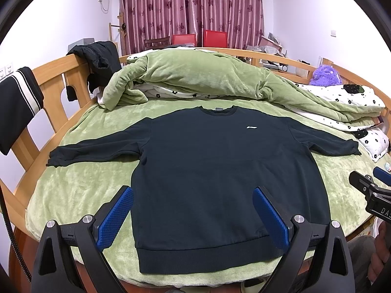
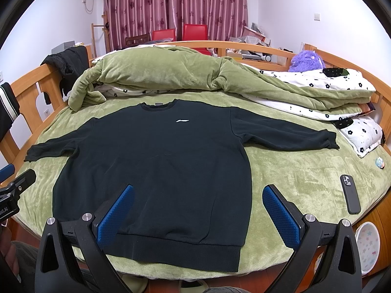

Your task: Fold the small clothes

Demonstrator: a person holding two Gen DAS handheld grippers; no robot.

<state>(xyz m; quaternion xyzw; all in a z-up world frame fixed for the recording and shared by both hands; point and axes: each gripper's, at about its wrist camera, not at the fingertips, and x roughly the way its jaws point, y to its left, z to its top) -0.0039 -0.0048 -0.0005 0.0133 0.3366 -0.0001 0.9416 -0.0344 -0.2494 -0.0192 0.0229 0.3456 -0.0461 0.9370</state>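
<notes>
A dark navy sweatshirt [image 1: 210, 171] lies flat, front up, on the green bed cover, sleeves spread out to both sides, hem toward me. It also shows in the right wrist view [image 2: 156, 171]. My left gripper [image 1: 193, 197] is open and empty, held above the hem's left part. My right gripper [image 2: 198, 195] is open and empty, above the hem's right corner. The right gripper also shows at the right edge of the left wrist view [image 1: 371, 183].
A rolled green quilt [image 1: 195, 78] and a floral white blanket [image 2: 330, 85] lie behind the sweatshirt. A black phone [image 2: 350, 196] lies on the bed at right. A wooden bed rail [image 1: 56, 78] with dark clothes hung on it runs along the left. A purple plush [image 2: 305, 59] sits at the back right.
</notes>
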